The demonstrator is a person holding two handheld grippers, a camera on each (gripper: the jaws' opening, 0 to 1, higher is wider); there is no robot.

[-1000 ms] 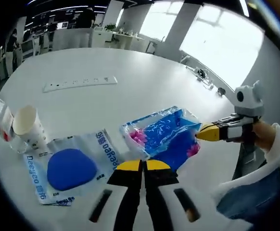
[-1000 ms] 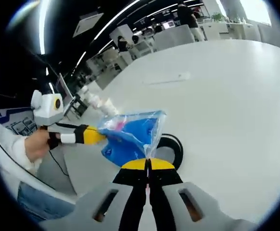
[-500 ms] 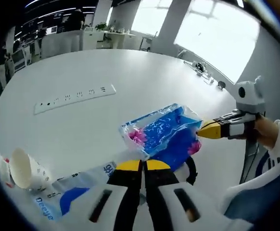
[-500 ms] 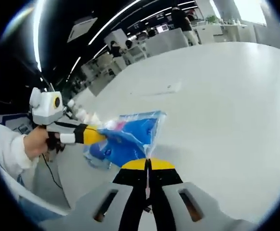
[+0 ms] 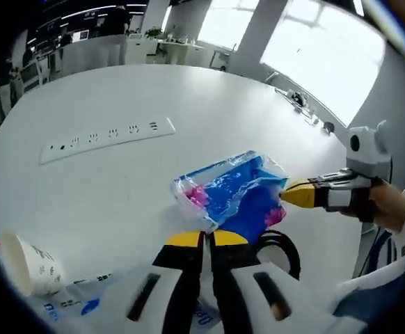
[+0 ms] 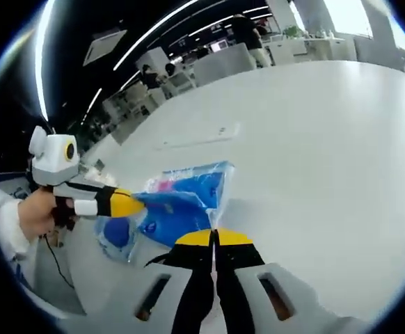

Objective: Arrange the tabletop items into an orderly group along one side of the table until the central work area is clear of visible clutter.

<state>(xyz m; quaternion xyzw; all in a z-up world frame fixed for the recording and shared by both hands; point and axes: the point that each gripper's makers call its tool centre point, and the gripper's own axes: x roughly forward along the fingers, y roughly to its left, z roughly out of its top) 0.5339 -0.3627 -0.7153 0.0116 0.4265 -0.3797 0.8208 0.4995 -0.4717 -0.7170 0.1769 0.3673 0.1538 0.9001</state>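
Both claws, the left claw point(image 5: 206, 239) and right claw point(image 6: 213, 238), are pinching opposite corners of the blue bag point(image 5: 234, 195), now carrying it (paper cup point(image 5: 25, 263) sliding aside) farther across the bench point(image 5: 119, 174) toward its grouping side.

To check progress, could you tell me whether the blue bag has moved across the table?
Yes. Held by both grippers, the blue bag has moved nearer the power strip.

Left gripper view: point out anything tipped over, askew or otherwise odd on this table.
The paper cup lies on its side at the table's near edge, its mouth facing sideways. The blue bag hangs in the air, pinched at opposite ends by the left gripper and right gripper. The power strip lies flat; nothing looks spilled.
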